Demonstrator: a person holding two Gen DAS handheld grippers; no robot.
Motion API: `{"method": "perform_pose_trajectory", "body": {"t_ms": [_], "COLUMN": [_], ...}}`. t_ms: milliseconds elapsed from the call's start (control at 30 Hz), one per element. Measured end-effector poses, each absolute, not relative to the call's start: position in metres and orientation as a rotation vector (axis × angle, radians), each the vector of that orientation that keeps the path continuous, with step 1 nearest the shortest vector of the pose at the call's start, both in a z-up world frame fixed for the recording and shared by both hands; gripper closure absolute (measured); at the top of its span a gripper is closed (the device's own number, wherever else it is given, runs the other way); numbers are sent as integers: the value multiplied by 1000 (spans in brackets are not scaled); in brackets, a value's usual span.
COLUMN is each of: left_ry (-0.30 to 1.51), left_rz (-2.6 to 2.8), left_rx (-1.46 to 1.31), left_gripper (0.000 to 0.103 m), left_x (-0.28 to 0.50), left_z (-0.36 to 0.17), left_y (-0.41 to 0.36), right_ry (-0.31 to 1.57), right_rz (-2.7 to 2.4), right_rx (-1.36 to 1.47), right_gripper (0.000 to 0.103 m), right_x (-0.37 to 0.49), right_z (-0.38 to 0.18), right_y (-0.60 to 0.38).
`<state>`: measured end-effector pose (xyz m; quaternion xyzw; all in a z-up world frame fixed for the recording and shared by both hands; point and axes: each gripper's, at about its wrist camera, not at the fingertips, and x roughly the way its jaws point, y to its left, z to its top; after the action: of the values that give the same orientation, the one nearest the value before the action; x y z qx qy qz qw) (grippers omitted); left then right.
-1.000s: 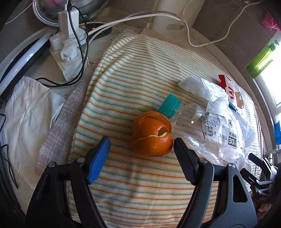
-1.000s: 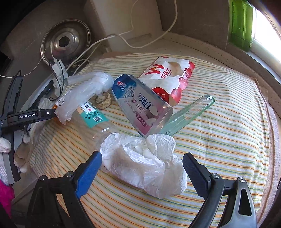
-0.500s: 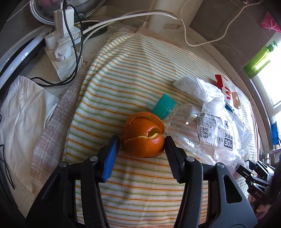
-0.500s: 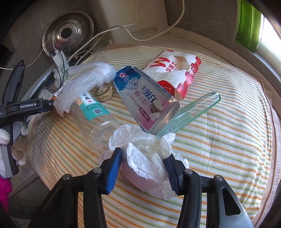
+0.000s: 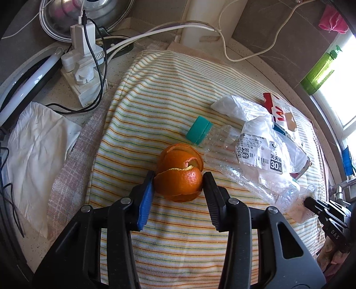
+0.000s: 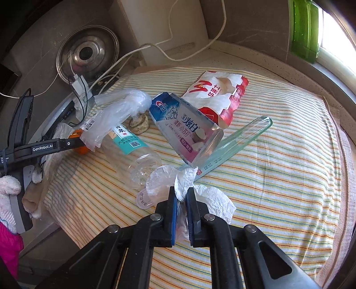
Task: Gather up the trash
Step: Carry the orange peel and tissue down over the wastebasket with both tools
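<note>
An orange peel [image 5: 179, 173] sits on the striped towel [image 5: 178, 89]. My left gripper [image 5: 178, 181] is shut on the peel, one finger on each side. My right gripper [image 6: 181, 193] is shut on a crumpled white plastic wrapper [image 6: 213, 200] at the towel's near side. A clear plastic bottle [image 5: 244, 164] with a teal cap [image 5: 198, 129] lies right of the peel, under a clear bag [image 5: 267, 142]. The bottle [image 6: 133, 153] also shows in the right wrist view, with a Crest toothpaste box [image 6: 187, 133], a red snack bag [image 6: 219, 93] and a clear plastic tube [image 6: 235, 144].
A white power strip [image 5: 82, 73] with cables stands off the towel's left corner, by a metal lid [image 5: 89, 17]. A white cloth [image 5: 40, 151] lies left. A green bottle [image 5: 320, 69] stands by the window. A small round beige piece [image 6: 139, 124] lies by the box.
Both grippers closed: the left on the orange peel, the right on the crumpled wrapper, squeezing it thin. Both moved forward slightly.
</note>
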<state>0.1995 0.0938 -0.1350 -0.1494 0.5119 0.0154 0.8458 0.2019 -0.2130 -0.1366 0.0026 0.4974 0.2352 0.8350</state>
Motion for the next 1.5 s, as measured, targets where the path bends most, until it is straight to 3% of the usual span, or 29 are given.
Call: {"method": "perform_pose_trajectory", "body": {"t_ms": [900,1500], "left_ry": [996,1067], "left_rz": [-52,-120], "left_rx": [-292,-290], "left_gripper": [60,60], "left_x": [82,1], "left_z": [-91,-117], "left_y": [80,64], "right_ry": [967,1001], "right_rz": [543,585], "right_rx": [114,180], "right_gripper": [99,99], "right_x": [112,46], "right_z": [-90,-98], "right_y": [-223,-203]}}
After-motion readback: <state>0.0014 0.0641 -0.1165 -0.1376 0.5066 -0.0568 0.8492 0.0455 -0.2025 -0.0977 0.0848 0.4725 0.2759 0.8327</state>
